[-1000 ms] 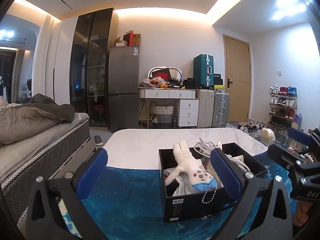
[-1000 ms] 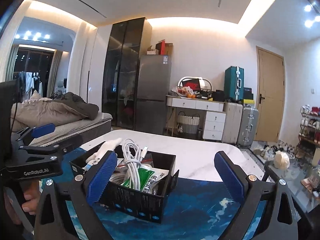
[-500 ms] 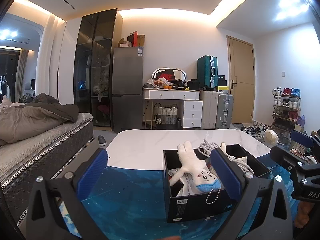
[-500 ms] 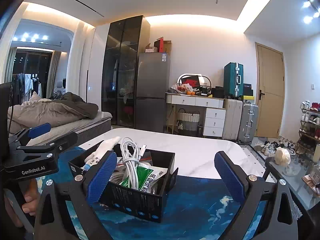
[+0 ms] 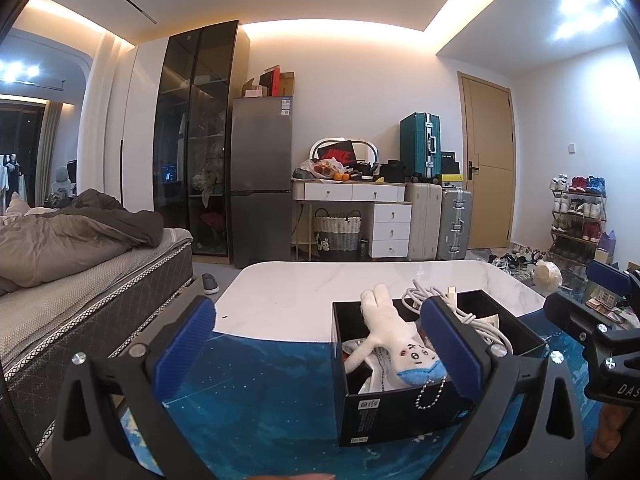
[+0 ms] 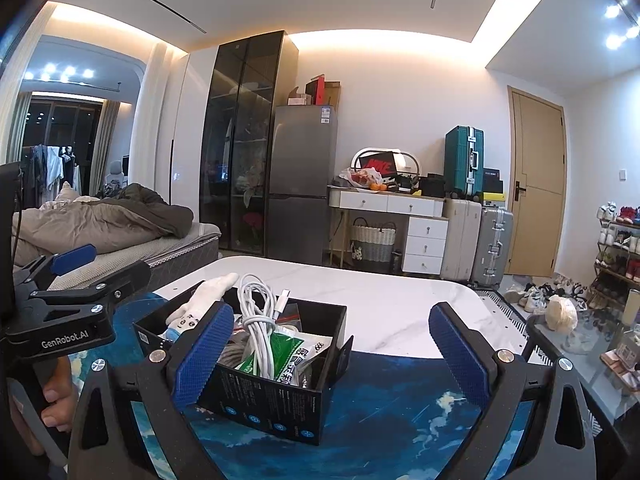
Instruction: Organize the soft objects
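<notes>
A black box (image 5: 400, 408) (image 6: 280, 396) stands on a blue mat over a white marble table (image 5: 320, 292). Inside lies a white plush rabbit (image 5: 394, 338) (image 6: 196, 304) with a blue mask and a bead chain, beside a coiled white cable (image 6: 258, 320) (image 5: 452, 300) and a green packet (image 6: 288, 354). My left gripper (image 5: 320, 356) hangs open above the mat, its right pad in front of the box. Right of the box, my right gripper (image 6: 330, 356) is open with nothing between its fingers. Each gripper shows at the edge of the other's view.
A bed (image 5: 80, 260) with a rumpled duvet runs along the left. Behind the table stand a grey fridge (image 5: 262, 180), a white desk (image 5: 352, 200), suitcases (image 5: 456, 220) and a door (image 5: 486, 164). A shoe rack (image 5: 576, 216) and a glass side table (image 6: 588, 344) are at right.
Both views have tilted slightly upward, so the box sits a little lower in each. The box contents have not moved and both grippers have stayed open.
</notes>
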Motion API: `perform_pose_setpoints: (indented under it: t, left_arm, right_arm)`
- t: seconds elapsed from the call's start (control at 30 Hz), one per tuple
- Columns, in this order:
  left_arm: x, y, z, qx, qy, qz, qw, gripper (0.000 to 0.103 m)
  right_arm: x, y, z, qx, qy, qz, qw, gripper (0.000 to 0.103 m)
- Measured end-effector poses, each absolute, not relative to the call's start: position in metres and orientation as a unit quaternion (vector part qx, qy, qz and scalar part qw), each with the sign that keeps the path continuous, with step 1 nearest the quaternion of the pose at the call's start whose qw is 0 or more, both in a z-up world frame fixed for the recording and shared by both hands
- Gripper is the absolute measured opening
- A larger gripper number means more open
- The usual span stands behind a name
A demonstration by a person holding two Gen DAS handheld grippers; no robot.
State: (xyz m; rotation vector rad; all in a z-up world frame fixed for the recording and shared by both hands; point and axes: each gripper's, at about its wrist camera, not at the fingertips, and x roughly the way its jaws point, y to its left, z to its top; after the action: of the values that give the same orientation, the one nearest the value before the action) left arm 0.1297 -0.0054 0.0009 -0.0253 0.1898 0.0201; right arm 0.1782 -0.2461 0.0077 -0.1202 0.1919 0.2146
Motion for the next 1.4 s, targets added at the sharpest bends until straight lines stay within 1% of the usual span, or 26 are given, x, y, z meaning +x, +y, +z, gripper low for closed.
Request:
perform_pose_setpoints:
  t: [0.37,1.4]
  left_arm:
    - [0.1242,-0.0065,0.0007,-0.010,0.084,0.017,0.996,0.103]
    - [0.1259,-0.0051,0.0013,-0.010,0.089,0.023,0.996,0.103]
  right_arm:
    - [0.1791,-0.2459,0.0093,-0.062,0.096,0.106,0.988,0.100]
    - [0.1810,-0.2489,0.0088,-0.064,0.099,0.108,0.987,0.101]
